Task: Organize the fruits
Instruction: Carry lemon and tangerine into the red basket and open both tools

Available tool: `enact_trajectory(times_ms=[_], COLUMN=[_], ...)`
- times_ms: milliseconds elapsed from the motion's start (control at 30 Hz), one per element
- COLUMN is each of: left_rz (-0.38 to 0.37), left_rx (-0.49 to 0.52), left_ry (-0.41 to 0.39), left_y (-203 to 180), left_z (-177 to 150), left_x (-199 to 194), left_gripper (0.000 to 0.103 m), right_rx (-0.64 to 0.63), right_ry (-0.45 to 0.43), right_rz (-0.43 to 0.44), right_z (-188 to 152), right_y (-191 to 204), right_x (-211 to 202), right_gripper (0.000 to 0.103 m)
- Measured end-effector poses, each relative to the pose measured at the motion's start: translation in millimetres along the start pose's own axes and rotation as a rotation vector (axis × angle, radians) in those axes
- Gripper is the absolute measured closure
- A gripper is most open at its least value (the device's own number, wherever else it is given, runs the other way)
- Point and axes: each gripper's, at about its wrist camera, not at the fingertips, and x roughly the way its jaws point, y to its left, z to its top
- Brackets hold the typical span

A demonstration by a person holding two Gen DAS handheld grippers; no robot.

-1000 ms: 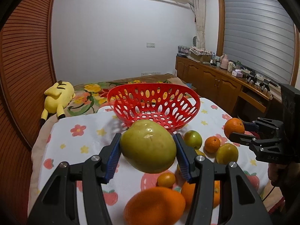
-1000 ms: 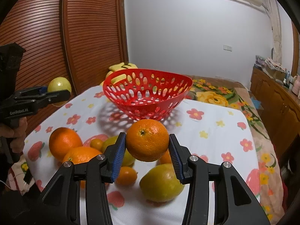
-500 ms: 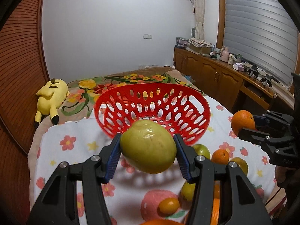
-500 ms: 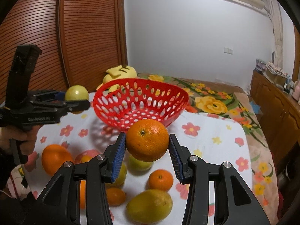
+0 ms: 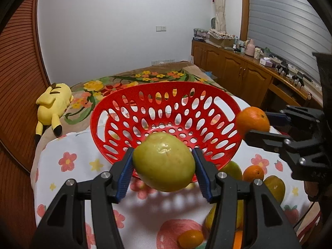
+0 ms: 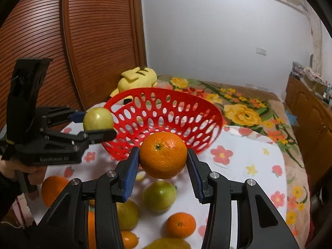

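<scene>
- The left gripper [image 5: 164, 171] is pinching a yellow-green round guava [image 5: 164, 161], hovering just outside the near rim of the red perforated plastic basket [image 5: 166, 112].
- The right gripper [image 6: 162, 166] is clamping a round orange [image 6: 163, 155] at the basket's near rim, its bowl lying open.

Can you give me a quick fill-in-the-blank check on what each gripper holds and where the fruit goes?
1. The left gripper is shut on a yellow-green ____.
2. The right gripper is shut on an ____.
3. Both fruits hang near the rim of the red ____, which holds no fruit yet.
4. The yellow plush toy lies on the bed ____ the basket.

Missing words: guava; orange; basket; beyond.
</scene>
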Motion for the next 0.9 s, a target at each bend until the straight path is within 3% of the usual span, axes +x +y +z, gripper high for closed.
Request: enact_trajectory(times_ms=[500, 900], left_rz=[0.015, 0.025], left_rx=[-0.016, -0.029], left_ry=[-0.032, -0.074], left_y=[7.9, 14.5], left_z=[2.1, -10.3], left_x=[-7.2, -29.0], left_gripper=[0.045, 0.036], right_rx=[0.028, -0.004], right_ry=[0.054, 0.117], right_rz=[0.003, 0.031], right_z=[12.0, 9.6], right_y=[-17.0, -0.9], right_x=[27.9, 50.7], right_gripper=[0.057, 0.057])
